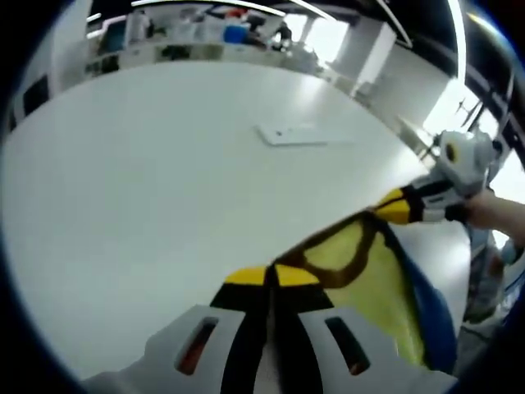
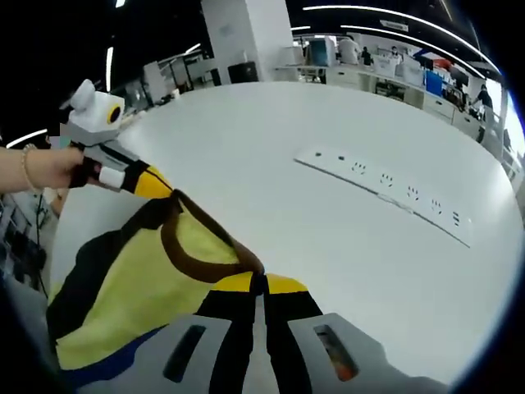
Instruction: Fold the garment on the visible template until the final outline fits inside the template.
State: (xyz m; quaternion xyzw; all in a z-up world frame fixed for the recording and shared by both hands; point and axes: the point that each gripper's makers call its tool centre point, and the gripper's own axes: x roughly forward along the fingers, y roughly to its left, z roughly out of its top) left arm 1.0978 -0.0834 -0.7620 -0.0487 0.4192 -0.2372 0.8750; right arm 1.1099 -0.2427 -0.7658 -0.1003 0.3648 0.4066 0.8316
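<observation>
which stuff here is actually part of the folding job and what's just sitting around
Part of the job:
- yellow garment with brown collar
- left gripper, shut on the garment
- right gripper, shut on the garment
- white table

Just lying about:
- white power strip on the table
- cluttered shelves in the background

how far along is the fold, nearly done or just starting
Early. Done: both grippers are shut on the garment's collar edge, left gripper and right gripper. In hand: the yellow garment hangs stretched between them above the white table. Left: laying it down and every fold; I can't pick out a template.
</observation>
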